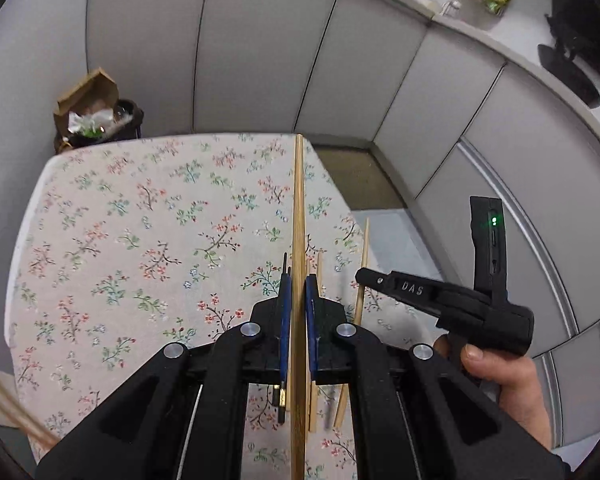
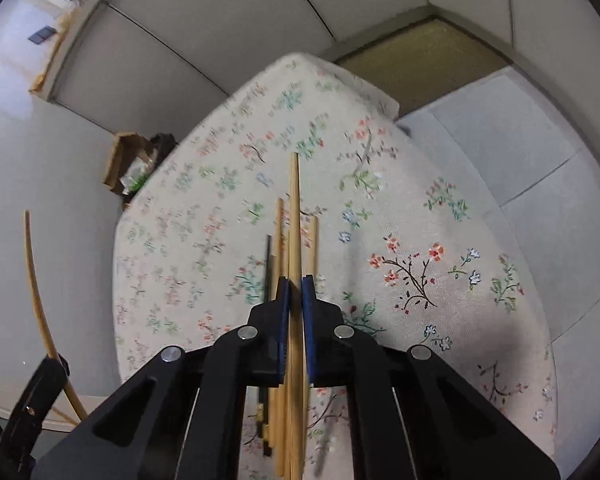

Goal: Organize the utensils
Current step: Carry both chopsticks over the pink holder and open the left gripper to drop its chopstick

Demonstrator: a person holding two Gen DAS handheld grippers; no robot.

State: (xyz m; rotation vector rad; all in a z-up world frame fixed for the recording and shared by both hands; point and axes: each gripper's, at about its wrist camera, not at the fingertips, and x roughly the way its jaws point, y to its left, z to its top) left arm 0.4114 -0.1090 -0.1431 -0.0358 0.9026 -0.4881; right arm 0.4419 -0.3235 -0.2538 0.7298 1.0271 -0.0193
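"DAS" lettering on right gripper (image 1: 366, 276) (white).

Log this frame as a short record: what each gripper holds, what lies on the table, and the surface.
left gripper: shut on a wooden chopstick
right gripper: shut on a second chopstick
loose chopsticks: wooden ones and a black one lying on the table beneath the grippers
table: floral cloth
organizer: none in view
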